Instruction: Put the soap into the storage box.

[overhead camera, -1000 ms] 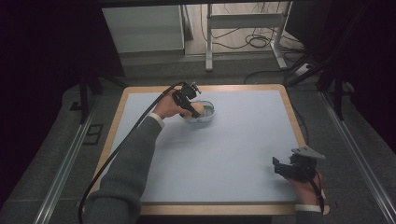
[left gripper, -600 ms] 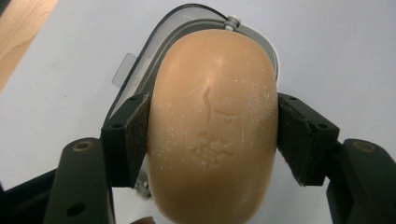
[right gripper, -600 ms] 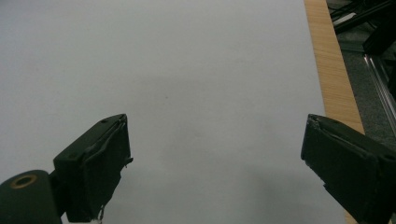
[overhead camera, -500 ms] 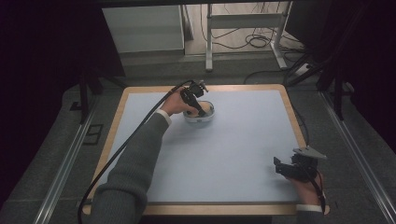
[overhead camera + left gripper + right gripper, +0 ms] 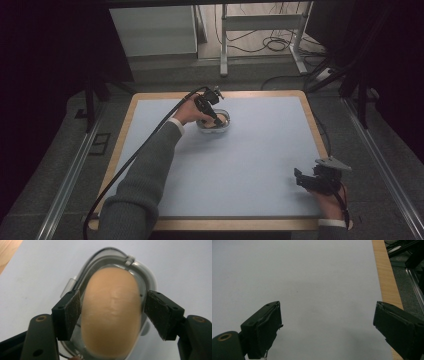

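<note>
Left claw [image 5: 112, 315] straddles smooth tan oval — perhaps bread [image 5: 111, 312] — in clear bowl [image 5: 147, 282].

Clear plastic container [image 5: 215, 123], oval and shallow, sits upright on the pale blue tabletop [image 5: 250, 165], upper centre of the high view, well back toward the far edge. In the left gripper view its transparent rim [image 5: 140, 267] runs from upper centre down both sides, with small clear tabs at its top and upper left. A smooth tan egg-shaped object [image 5: 111, 312] lies in it lengthwise, filling most of the bowl, centre of that view.
</note>
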Demonstrator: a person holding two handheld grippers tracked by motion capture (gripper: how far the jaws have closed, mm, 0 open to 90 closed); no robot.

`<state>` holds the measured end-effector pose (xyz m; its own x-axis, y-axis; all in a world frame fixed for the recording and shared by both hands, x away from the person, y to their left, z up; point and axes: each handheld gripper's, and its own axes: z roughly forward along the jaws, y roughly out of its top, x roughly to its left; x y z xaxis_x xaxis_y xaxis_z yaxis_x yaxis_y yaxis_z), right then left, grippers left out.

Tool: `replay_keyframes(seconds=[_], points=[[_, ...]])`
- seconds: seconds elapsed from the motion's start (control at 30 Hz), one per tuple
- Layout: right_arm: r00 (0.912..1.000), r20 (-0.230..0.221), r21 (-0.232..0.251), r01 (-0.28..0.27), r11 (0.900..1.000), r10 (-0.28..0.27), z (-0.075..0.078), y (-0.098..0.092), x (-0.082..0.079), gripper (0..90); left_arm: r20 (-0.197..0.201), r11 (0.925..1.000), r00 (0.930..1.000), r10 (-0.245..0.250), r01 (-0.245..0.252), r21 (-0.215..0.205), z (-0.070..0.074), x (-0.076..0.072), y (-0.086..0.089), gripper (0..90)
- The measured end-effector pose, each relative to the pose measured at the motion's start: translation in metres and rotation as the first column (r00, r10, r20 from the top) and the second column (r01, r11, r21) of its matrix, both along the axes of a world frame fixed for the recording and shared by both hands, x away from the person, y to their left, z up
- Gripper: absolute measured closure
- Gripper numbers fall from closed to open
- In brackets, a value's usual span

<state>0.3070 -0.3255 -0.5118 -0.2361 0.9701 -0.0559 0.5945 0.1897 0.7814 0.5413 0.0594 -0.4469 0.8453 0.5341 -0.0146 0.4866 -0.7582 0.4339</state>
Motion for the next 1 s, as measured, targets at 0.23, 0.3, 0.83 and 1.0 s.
replay_keyframes(seconds=[0.23, 0.3, 0.83, 1.0], points=[[1.0, 0.004, -0.001, -0.002, 1.0, 0.002, 0.0, 0.001, -0.001, 8.0, 0.025, 0.9995, 0.9997, -0.004, 0.005, -0.03, 0.014, -0.012, 0.004, 26.8], [1.0, 0.002, 0.0, 0.0, 1.0, 0.0, 0.0, 0.001, -0.001, 8.0, 0.031, 0.9993, 0.9995, -0.004, 0.005, -0.037, 0.017, -0.017, 0.007, 26.9], [1.0, 0.0, -0.005, -0.009, 1.0, 0.009, 0.0, 0.005, -0.001, 8.0, 0.089, 0.9926, 0.9958, 0.019, -0.008, -0.121, 0.022, -0.075, 0.045, 24.9], [1.0, 0.002, -0.006, -0.008, 1.0, 0.008, 0.001, 0.005, -0.001, 8.0, 0.095, 0.9877, 0.9943, 0.049, -0.034, -0.152, 0.017, -0.093, 0.06, 24.5]])
